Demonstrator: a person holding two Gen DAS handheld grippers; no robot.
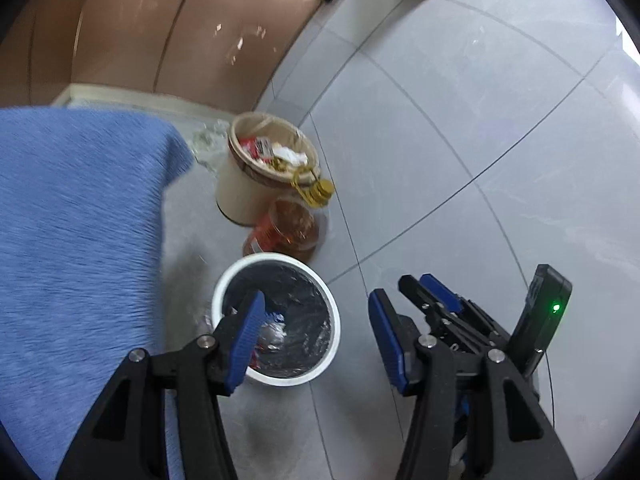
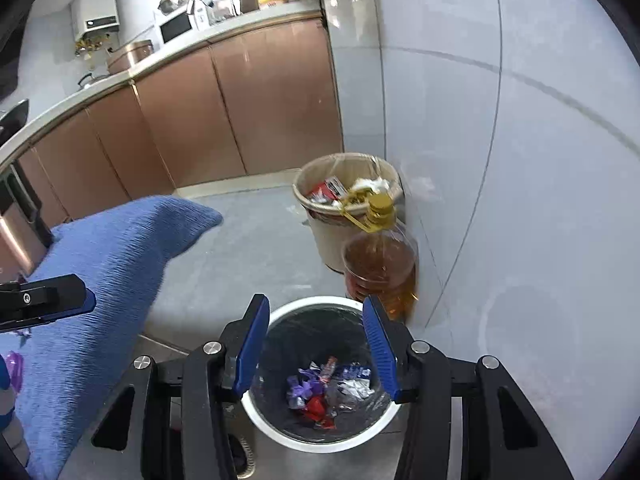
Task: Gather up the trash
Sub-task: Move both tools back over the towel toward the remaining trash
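Note:
A white trash bin with a black liner stands on the floor and holds several crumpled wrappers. My right gripper is open and empty, directly above the bin's mouth. In the left wrist view the same bin is below my left gripper, which is open and empty, with its left finger over the bin. The right gripper shows there to the right of the bin. The left gripper's finger shows at the left edge of the right wrist view.
A blue cloth-covered surface juts out on the left. A beige bin full of rubbish and a large oil bottle stand behind the white bin against the white wall. Brown cabinets run along the back.

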